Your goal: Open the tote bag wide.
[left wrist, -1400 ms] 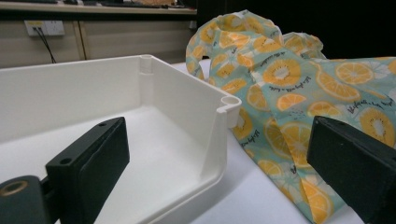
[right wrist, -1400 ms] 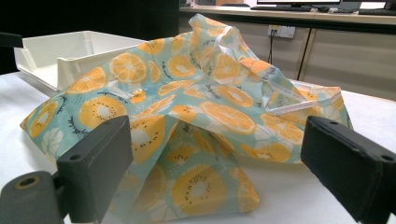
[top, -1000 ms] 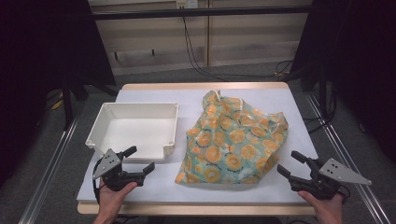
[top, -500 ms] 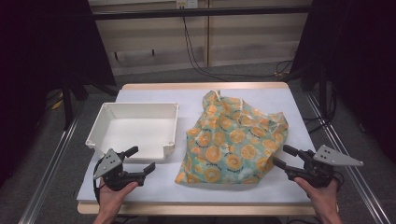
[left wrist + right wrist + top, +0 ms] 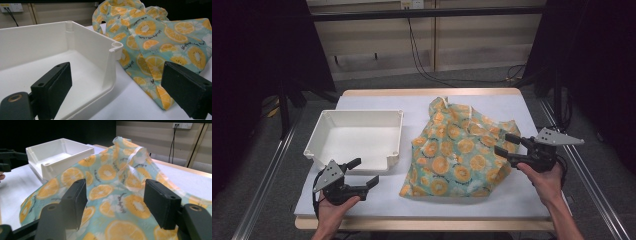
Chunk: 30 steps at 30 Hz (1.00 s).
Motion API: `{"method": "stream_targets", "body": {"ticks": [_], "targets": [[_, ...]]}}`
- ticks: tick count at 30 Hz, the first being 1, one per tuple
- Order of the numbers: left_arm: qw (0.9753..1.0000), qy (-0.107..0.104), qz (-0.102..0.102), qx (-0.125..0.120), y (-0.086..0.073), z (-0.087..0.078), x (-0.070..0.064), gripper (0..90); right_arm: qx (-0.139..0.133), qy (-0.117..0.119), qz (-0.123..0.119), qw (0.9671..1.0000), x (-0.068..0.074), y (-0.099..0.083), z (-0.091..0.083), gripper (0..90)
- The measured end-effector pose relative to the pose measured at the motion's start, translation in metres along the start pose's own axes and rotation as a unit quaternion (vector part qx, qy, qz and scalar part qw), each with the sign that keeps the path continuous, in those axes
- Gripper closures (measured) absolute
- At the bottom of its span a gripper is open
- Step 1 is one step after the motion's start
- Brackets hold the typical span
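A teal cloth (image 5: 457, 150) printed with orange slices lies crumpled on the right half of the white table; its far end stands up in a peak (image 5: 125, 147). My right gripper (image 5: 502, 143) is open at the cloth's right edge, its jaws pointing left over the fabric and nothing between them. In the right gripper view the cloth (image 5: 110, 175) lies just beyond the open right gripper (image 5: 116, 202). My left gripper (image 5: 367, 171) is open near the front left, just in front of the white tray (image 5: 362, 112). Its own view faces the tray's near corner (image 5: 115, 47) and the cloth (image 5: 160, 37).
The white tray is empty and stands left of the cloth, almost touching it. Bare white table (image 5: 377, 205) runs along the front edge. Metal rails (image 5: 267, 175) flank the table, and cables lie on the floor behind.
My right gripper has moved from the table's front right corner forward and left to the cloth's right edge. The left gripper, cloth and tray have stayed put.
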<state>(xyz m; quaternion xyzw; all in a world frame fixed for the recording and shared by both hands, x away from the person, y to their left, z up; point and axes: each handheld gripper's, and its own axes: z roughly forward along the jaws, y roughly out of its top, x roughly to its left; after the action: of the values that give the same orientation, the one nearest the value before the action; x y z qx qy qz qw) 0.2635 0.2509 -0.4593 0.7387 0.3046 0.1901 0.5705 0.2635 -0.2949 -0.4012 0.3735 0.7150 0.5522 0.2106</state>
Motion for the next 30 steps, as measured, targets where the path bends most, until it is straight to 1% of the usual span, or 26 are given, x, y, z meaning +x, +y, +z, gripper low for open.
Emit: {"method": "stream_targets", "body": {"ticks": [1,3,4,5,6,7,9,10,12,15,17,18,19,22,23,24,25,26,27,28,29,30], "targets": [[1.0,-0.002,0.004,0.004,0.0,0.0,0.002,9.7,0.002,0.002,-0.001,1.0,-0.003,0.002,0.002,39.3],[1.0,0.001,0.0,0.003,-0.001,0.001,0.003,9.7,0.013,0.005,-0.003,0.9999,-0.009,0.006,0.007,42.5],[1.0,-0.003,-0.002,-0.001,-0.001,0.001,0.004,9.7,0.018,0.008,-0.002,0.9998,-0.012,0.008,0.011,43.5],[1.0,-0.003,-0.002,-0.001,-0.001,0.001,0.004,9.7,0.018,0.008,-0.002,0.9998,-0.012,0.008,0.011,43.5],[1.0,0.0,-0.002,0.006,-0.001,0.0,0.005,9.7,0.029,0.011,0.0,0.9995,-0.017,0.011,0.016,45.9],[1.0,0.0,-0.002,0.006,-0.001,0.0,0.005,9.8,0.032,0.015,0.0,0.9994,-0.019,0.013,0.019,46.9],[1.0,-0.002,-0.005,0.004,-0.001,-0.001,0.005,10.6,0.035,0.018,0.0,0.9992,-0.021,0.014,0.022,47.4],[0.9999,-0.01,-0.009,-0.001,-0.002,0.0,0.005,10.6,0.038,0.02,0.002,0.9991,-0.023,0.016,0.024,47.3],[0.9999,-0.01,-0.01,0.002,-0.001,0.0,0.004,10.6,0.04,0.019,0.002,0.999,-0.029,0.021,0.03,46.2],[0.9999,-0.007,-0.011,0.006,-0.002,0.001,0.005,10.6,0.046,0.017,-0.003,0.9988,-0.035,0.028,0.035,48.1],[0.9999,-0.004,-0.013,0.006,-0.003,0.001,0.007,10.6,0.051,0.019,-0.007,0.9985,-0.038,0.034,0.038,48.8],[0.9998,-0.004,-0.017,0.005,-0.003,0.001,0.008,10.6,0.054,0.017,-0.01,0.9983,-0.04,0.036,0.04,50.6],[0.9998,-0.001,-0.017,0.008,-0.003,0.001,0.009,10.6,0.055,0.018,-0.01,0.9982,-0.042,0.038,0.042,51.5],[0.9997,0.006,-0.022,0.005,-0.003,0.001,0.012,10.6,0.061,0.021,-0.007,0.9979,-0.05,0.043,0.049,53.4],[0.9997,0.009,-0.02,0.005,-0.003,0.0,0.014,10.6,0.061,0.021,-0.007,0.9979,-0.052,0.043,0.052,53.3],[0.9998,0.011,-0.015,0.008,-0.002,0.0,0.014,10.5,0.067,0.022,-0.007,0.9975,-0.054,0.044,0.055,53.1],[0.9998,0.011,-0.015,0.008,-0.002,0.0,0.014,10.4,0.072,0.022,-0.01,0.9971,-0.056,0.045,0.058,52.4],[0.9998,0.013,-0.009,0.01,-0.001,0.001,0.013,10.4,0.072,0.022,-0.01,0.9971,-0.056,0.045,0.058,52.4],[0.9999,0.011,-0.007,0.004,0.001,0.001,0.014,10.4,0.075,0.023,-0.005,0.9969,-0.059,0.046,0.064,52.2],[0.9999,0.009,-0.008,0.002,0.001,0.001,0.014,10.4,0.074,0.022,-0.004,0.997,-0.06,0.047,0.065,52.2],[1.0,0.007,-0.004,0.006,0.001,0.001,0.014,10.4,0.074,0.022,-0.005,0.997,-0.06,0.047,0.067,51.7],[0.9999,0.005,-0.012,0.005,0.001,0.001,0.014,10.4,0.076,0.022,-0.007,0.9969,-0.06,0.048,0.069,51.6]]}}
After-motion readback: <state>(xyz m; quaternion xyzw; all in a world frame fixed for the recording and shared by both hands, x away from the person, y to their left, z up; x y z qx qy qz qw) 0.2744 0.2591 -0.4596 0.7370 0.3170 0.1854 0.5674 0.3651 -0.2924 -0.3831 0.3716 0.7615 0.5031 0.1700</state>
